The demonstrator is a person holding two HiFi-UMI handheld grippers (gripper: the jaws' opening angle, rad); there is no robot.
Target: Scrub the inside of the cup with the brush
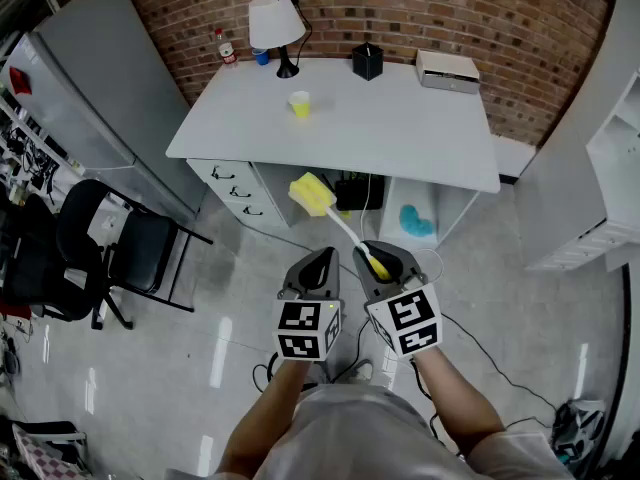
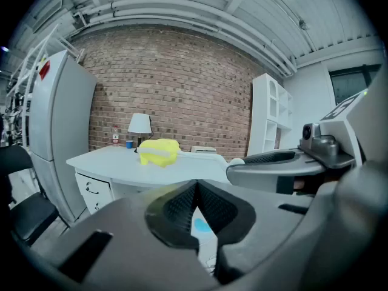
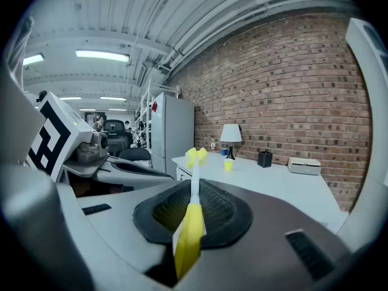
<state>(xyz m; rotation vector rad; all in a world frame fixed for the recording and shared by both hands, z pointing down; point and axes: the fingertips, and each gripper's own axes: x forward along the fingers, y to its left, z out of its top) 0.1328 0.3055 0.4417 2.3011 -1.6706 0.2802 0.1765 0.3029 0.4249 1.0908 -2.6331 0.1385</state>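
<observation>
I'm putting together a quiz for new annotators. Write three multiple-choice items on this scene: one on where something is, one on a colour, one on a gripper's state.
1. Where does the small yellow cup stand?
A. on the white desk
B. on the floor
C. on the black chair

2. What colour is the sponge head of the long-handled brush?
A. blue
B. yellow
C. red

3. How is the left gripper?
A. shut on the cup
B. wide open
C. shut and empty

Answers:
1. A: the cup sits on the desk top, near the white-shaded lamp.
2. B: the head is yellow, like the handle end clamped in the right gripper.
3. C: in the left gripper view the pads meet with nothing between them.
</observation>
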